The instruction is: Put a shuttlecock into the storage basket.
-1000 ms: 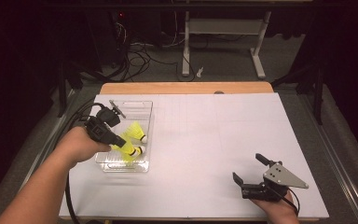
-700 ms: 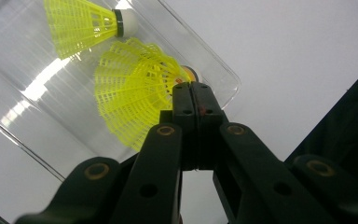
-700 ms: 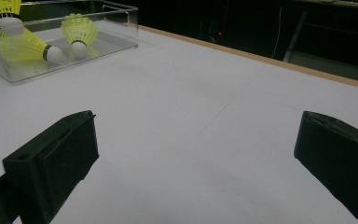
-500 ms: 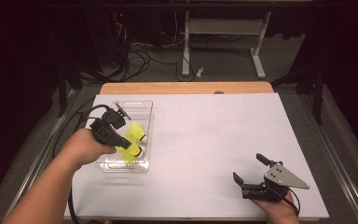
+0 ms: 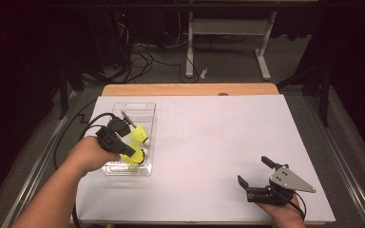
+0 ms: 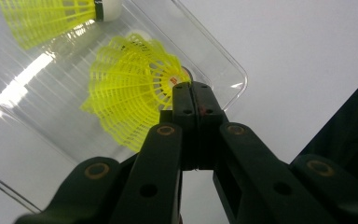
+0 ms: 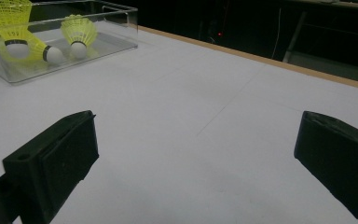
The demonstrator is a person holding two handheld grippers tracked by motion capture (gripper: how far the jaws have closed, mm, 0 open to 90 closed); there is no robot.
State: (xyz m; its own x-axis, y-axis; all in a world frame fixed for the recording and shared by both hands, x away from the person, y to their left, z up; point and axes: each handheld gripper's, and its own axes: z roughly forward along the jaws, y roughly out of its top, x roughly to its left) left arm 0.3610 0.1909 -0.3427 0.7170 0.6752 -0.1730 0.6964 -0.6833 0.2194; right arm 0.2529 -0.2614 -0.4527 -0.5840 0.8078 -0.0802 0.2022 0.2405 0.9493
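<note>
White paper covers the table (image 5: pixel 209 142), with dark floor and loose cables beyond its far edge, and all the action sits at the left, where a clear plastic tray (image 5: pixel 145 108) holds two yellow shuttlecocks. Over that tray the left gripper (image 6: pixel 192 95) has its jaws pressed together on the rim of the nearer shuttlecock (image 6: pixel 126 100), pinching the thin skirt right beside the cork, so the thing hangs from that nip just above the tray floor. It looks feather-light, and the lattice skirt should be springy yet easy to crush, so the firm neck by the cork seems the safest place to hold. Expect it to swing or twist if the hand moves sharply. A second shuttlecock (image 6: pixel 51 16) lies close by in the tray, its white cork pointing towards the tray's edge, near enough to be nudged. The tray's low walls stand in the way of any sideways exit; lifting clear first looks wise. Far across the paper, the right gripper (image 7: pixel 196 154) rests with its jaws spread wide around nothing, well apart from the tray.
</note>
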